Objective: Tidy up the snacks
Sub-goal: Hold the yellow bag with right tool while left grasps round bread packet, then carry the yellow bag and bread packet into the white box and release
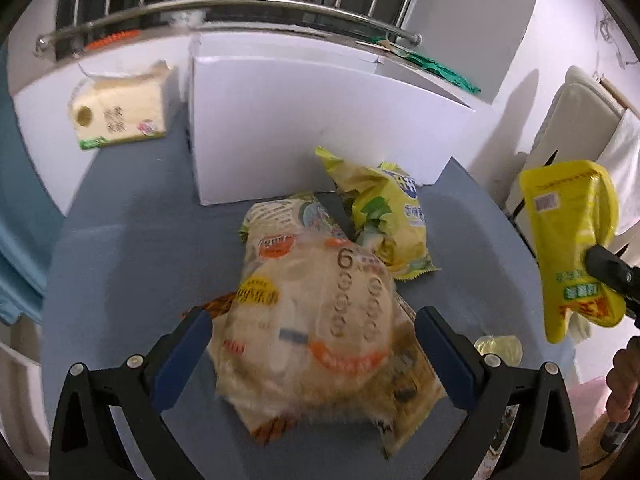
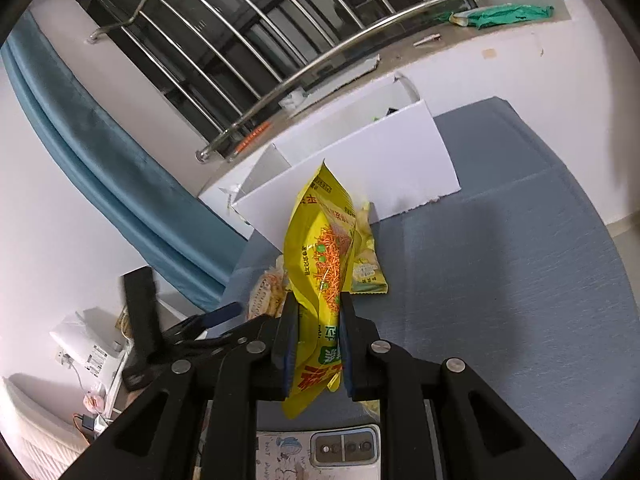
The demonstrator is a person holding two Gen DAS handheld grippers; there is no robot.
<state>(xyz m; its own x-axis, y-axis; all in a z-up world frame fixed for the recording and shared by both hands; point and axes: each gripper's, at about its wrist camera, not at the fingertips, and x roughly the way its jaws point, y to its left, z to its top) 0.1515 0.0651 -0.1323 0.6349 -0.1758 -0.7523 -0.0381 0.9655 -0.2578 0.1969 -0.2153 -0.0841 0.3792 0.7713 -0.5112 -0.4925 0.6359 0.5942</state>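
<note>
Now: right gripper (image 2: pixel 316 344) pinching one yellow bag (image 2: pixel 320 264); left gripper (image 1: pixel 314 340) spread around pale bag (image 1: pixel 316 320).

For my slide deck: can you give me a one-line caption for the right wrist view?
Right gripper shut on a yellow snack bag, held upright above the blue table before the open white box.

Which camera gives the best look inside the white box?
The right wrist view: it looks down over the white box rim into its open interior. The left wrist view shows only its closed outer front wall, nothing inside.
</note>
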